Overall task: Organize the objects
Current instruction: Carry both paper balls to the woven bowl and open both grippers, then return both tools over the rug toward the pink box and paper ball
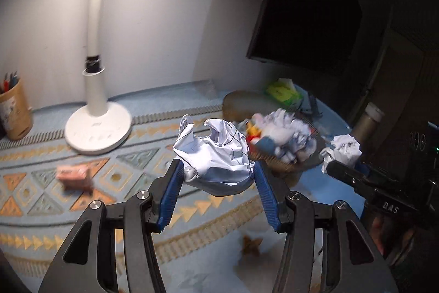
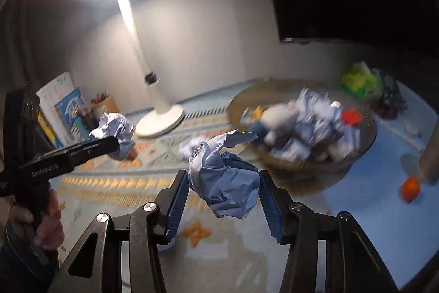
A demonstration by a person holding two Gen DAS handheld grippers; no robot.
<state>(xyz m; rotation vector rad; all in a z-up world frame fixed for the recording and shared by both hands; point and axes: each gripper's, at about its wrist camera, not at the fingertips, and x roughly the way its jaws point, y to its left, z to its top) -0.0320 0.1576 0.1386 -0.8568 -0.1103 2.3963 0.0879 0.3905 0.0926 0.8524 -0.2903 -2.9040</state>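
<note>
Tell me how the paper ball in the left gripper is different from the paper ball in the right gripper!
The left gripper holds a crumpled paper that looks loose and open, with flaps sticking up. The right gripper holds a paper ball that looks tighter, with one twisted tail poking up. The left gripper's paper looks whiter, with thin dark lines; the right gripper's looks bluer in its own view. Both are crumpled, pinched between blue pads and held above the table.

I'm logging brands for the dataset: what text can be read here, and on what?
"DAS": right claw's body, seen from the left wrist.
"GenRobot.AI", roughly: left claw's body, seen from the right wrist.
Print on both paper balls, the cup and the book: too blurred.
</note>
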